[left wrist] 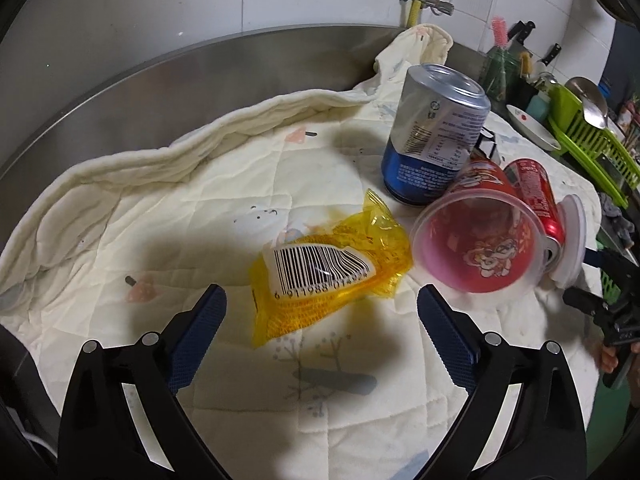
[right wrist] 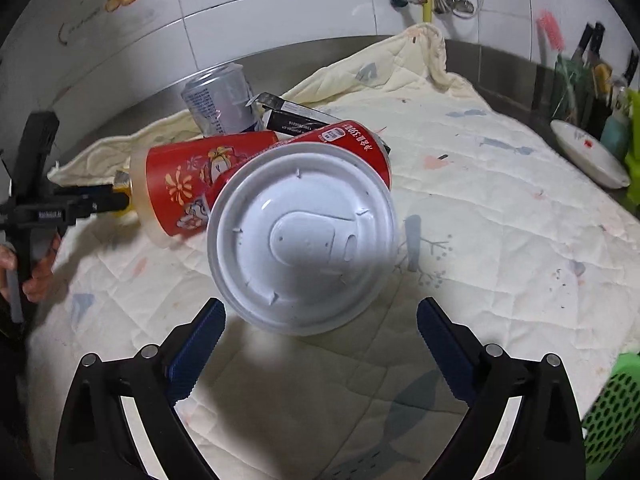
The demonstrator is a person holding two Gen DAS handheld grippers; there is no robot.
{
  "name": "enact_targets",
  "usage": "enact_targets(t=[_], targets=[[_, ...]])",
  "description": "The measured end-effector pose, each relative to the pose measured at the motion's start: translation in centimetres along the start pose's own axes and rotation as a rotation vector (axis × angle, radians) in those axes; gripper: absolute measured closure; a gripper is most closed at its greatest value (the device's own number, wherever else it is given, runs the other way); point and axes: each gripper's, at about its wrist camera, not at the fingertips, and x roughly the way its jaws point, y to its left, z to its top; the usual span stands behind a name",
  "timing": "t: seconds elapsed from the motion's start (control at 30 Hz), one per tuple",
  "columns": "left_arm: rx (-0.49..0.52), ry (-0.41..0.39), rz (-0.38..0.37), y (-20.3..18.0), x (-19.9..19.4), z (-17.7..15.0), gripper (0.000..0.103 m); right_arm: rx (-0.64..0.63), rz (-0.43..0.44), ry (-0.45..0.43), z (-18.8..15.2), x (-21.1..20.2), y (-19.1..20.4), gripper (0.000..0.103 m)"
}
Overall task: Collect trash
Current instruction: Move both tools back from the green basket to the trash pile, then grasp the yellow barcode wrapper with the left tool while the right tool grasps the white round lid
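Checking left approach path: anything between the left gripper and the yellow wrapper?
Nothing. Left wrist view shows only bare quilted cloth between the open left gripper and yellow wrapper.

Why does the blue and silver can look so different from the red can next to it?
The blue and silver metal can stands up on the quilted cloth, tilted a little; the red metal can lies tipped over on its side. The blue and silver can stands by itself, while the red can rests against the red plastic cup and the white plastic lid. Both are drink cans, and no gripper is touching them.
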Motion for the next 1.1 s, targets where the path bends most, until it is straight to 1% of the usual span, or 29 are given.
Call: enact_targets(t=[0.13, 0.17, 0.23, 0.3, 0.33, 0.5, 0.53, 0.57, 0.6, 0.63, 0.67, 0.7, 0.73, 0.8, 1.0, 1.1], targets=[[-0.016, -0.002, -0.031, 0.1, 0.7, 0.2, 0.01, -0.022, -0.012, -0.041, -0.3, -0.9, 1.2, 0.011], [-0.016, -0.004, -0.035, 0.1, 0.9, 0.3, 0.01, -0.03, -0.014, -0.052, -0.2, -1.2, 1.7, 0.016], [-0.011, -0.004, -0.044, 0.0, 1.1, 0.3, 0.014, -0.041, -0.003, -0.057, 0.0, -1.3, 2.4, 0.024], [-0.005, -0.001, -0.052, -0.1, 1.4, 0.2, 0.017, -0.053, -0.002, -0.061, 0.2, -1.4, 3.3, 0.027], [-0.002, -0.001, -0.054, -0.1, 1.4, 0.3, 0.018, -0.058, -0.004, -0.062, 0.3, -1.3, 3.6, 0.032], [-0.001, 0.009, -0.064, 0.0, 1.9, 0.2, 0.034, -0.091, -0.042, -0.057, 0.7, -0.9, 5.1, 0.044], [0.0, 0.008, -0.064, 0.0, 1.9, 0.1, 0.035, -0.097, -0.057, -0.053, 0.7, -0.7, 5.4, 0.047], [0.005, 0.006, -0.057, 0.0, 1.9, 0.0, 0.038, -0.097, -0.059, -0.053, 0.7, -0.7, 5.5, 0.052], [0.01, 0.006, -0.05, 0.0, 1.9, 0.0, 0.044, -0.093, -0.057, -0.052, 0.7, -0.6, 5.6, 0.054], [0.014, 0.009, -0.044, 0.0, 1.9, -0.1, 0.046, -0.088, -0.057, -0.048, 0.7, -0.5, 5.6, 0.061], [0.017, 0.01, -0.039, -0.1, 1.8, -0.1, 0.052, -0.082, -0.054, -0.044, 0.7, -0.4, 5.6, 0.071], [0.019, 0.011, -0.036, -0.1, 1.7, -0.2, 0.065, -0.078, -0.055, -0.042, 0.7, -0.4, 5.6, 0.075], [0.019, 0.017, -0.038, -0.2, 1.7, -0.3, 0.071, -0.072, -0.049, -0.042, 0.7, -0.3, 5.5, 0.081], [0.01, 0.014, -0.03, -0.2, 1.4, -0.5, 0.073, -0.059, -0.035, -0.039, 0.5, -0.4, 5.4, 0.091], [0.039, -0.002, 0.014, -1.2, 0.3, -1.3, 0.08, -0.054, -0.029, -0.072, 0.1, -1.5, 5.7, 0.094], [0.025, -0.01, 0.012, -1.2, -0.6, -1.7, 0.081, -0.051, -0.031, -0.095, -0.1, -2.3, 5.8, 0.096]])
